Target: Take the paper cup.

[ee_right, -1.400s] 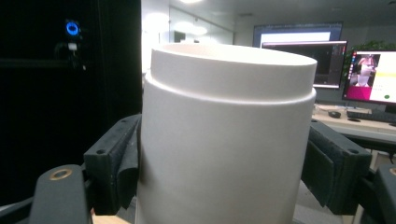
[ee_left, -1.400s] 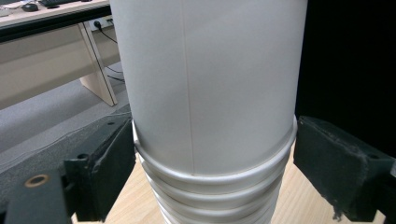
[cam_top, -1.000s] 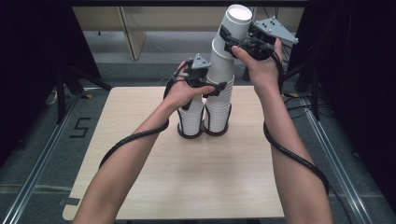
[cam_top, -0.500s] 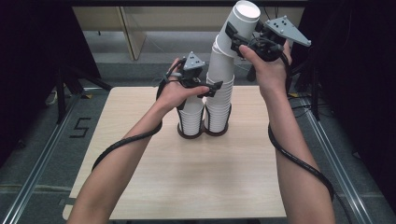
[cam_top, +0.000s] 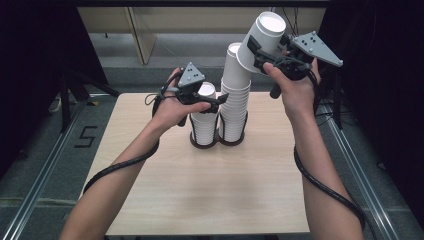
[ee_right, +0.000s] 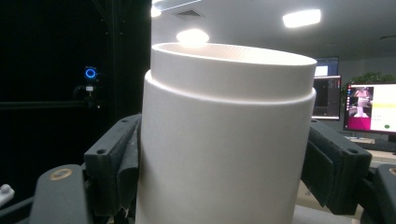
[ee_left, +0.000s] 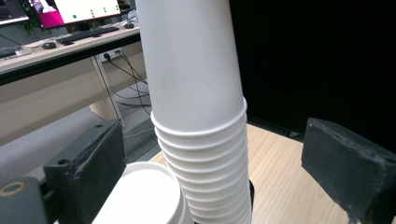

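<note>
Two stacks of upturned white paper cups stand in black ring bases at the back middle of the wooden table. The short stack is on the left and the tall stack on the right. My left gripper is open beside the short stack's top, and its jaws straddle the tall stack without touching it. High at the right, my right gripper is shut on a single white cup, held tilted above the tall stack.
Dark curtains flank the table. Light wooden furniture stands behind it. Floor rails and a "5" mark lie to the left. A desk with a monitor and keyboard is in the background of the left gripper view.
The right gripper has lifted the cup up and to the right, clear of the tall stack, and tilted it. The left gripper stays by the stacks.
</note>
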Available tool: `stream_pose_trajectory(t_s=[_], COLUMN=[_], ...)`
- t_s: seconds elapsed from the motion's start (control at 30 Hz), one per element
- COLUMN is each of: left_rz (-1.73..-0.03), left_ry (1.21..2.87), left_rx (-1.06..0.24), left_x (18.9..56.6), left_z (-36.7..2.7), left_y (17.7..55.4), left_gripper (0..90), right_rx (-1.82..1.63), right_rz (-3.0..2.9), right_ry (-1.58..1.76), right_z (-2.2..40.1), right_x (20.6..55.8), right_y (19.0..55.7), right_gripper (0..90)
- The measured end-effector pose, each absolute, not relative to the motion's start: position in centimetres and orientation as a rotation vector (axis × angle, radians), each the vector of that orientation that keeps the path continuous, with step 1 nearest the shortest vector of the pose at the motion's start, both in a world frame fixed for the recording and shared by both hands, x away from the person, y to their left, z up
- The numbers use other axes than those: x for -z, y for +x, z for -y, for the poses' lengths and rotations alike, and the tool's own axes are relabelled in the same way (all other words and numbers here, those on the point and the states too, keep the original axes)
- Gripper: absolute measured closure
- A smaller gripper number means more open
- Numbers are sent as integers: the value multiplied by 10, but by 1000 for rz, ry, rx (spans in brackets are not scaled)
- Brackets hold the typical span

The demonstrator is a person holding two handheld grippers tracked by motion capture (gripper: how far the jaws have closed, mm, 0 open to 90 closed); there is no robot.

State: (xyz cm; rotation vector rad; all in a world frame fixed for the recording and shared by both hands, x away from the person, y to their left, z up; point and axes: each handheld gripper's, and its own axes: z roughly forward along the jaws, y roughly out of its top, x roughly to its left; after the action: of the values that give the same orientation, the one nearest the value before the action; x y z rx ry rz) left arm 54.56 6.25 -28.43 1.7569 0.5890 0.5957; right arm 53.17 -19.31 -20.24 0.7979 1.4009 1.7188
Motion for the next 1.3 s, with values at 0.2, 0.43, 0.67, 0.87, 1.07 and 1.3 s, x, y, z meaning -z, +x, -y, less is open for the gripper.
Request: stream_pose_trajectory(t_s=[0.2,0.43,0.67,0.87,1.07,1.3], left_rz=[-564,-544,-554,-550,-568,-590], left_ry=[1762,1767,1752,1749,1739,1752], left_rx=[-603,-597,-588,-597,-607,-604], left_x=[290,300,314,328,341,360], left_z=[-67,-70,-80,-89,-97,-106], left_y=[529,512,500,488,477,464], left_gripper=[69,70,76,81,84,89], right_rx=[-1715,-1709,-1702,-1683,-1673,-1648], right_rz=[-1410,-1417,-1429,-1444,-1476,-1510], right_ry=[782,792,805,815,839,872], right_z=[198,204,211,219,221,222], right_x=[213,232,249,268,284,309], right_y=[519,506,495,487,481,472], right_gripper=[219,219,219,219,219,219])
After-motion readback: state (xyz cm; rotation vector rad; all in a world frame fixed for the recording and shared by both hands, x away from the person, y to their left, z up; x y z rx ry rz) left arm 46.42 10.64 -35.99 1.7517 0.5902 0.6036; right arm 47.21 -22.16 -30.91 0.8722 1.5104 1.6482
